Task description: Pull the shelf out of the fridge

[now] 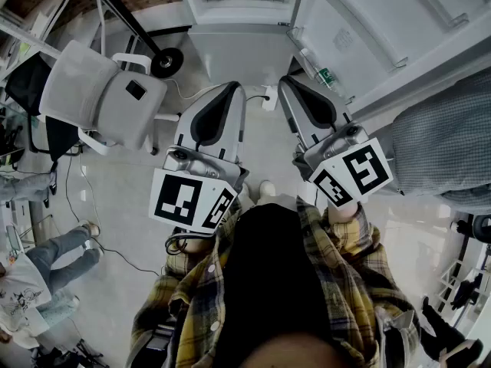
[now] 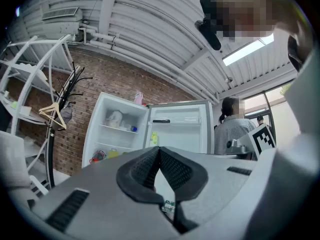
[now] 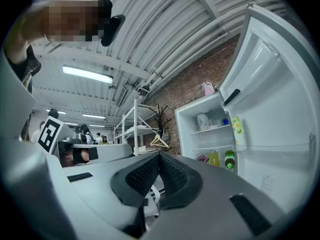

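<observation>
The white fridge [image 1: 239, 6] stands open ahead of me, its door [image 1: 383, 29] swung out to the right. In the left gripper view the fridge [image 2: 100, 134] shows a glass shelf [image 2: 118, 129] holding a pale bag and a small blue item, with more items on the level below. The right gripper view shows the same shelf [image 3: 212, 130] and bottles in the door [image 3: 272, 109]. My left gripper [image 1: 232, 90] and right gripper [image 1: 286, 83] are held close to my body, well short of the fridge. Both are shut with nothing between the jaws [image 2: 159, 150] [image 3: 159, 155].
A grey office chair [image 1: 100, 98] and a coat stand's wheeled base [image 1: 165, 61] sit on the left. A white rack [image 2: 30, 79] and a hanger [image 2: 52, 115] stand left of the fridge. A person in a checked shirt [image 1: 445, 140] stands beside the door; another person [image 1: 46, 263] is at lower left.
</observation>
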The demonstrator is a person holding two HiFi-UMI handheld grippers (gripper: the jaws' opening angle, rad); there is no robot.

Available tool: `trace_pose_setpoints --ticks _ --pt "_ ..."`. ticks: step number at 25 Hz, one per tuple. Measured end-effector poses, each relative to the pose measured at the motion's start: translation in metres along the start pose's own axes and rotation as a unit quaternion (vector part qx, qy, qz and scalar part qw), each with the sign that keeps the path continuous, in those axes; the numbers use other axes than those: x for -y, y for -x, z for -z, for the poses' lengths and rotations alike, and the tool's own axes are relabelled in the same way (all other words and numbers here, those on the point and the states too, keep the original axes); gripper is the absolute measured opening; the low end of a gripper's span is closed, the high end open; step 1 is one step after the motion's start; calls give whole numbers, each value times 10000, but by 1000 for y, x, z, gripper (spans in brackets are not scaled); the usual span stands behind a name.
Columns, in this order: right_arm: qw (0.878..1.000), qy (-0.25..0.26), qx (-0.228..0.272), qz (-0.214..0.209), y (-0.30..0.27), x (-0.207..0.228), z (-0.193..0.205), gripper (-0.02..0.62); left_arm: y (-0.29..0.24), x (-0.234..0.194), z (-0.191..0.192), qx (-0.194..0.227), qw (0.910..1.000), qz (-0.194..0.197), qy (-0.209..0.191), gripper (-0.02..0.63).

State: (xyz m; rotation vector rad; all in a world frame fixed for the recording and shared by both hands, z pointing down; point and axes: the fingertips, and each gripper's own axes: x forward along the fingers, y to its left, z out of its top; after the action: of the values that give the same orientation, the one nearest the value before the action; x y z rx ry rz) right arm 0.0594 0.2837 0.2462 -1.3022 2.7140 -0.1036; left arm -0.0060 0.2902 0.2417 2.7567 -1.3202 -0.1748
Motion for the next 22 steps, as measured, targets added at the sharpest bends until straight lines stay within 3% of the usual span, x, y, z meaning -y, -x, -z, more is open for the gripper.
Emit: trace_pose_setpoints --ticks 22 --pt "9998 -92 66 -169 13 6 1 17 -7 16 9 -99 9999 -74 -6 3"
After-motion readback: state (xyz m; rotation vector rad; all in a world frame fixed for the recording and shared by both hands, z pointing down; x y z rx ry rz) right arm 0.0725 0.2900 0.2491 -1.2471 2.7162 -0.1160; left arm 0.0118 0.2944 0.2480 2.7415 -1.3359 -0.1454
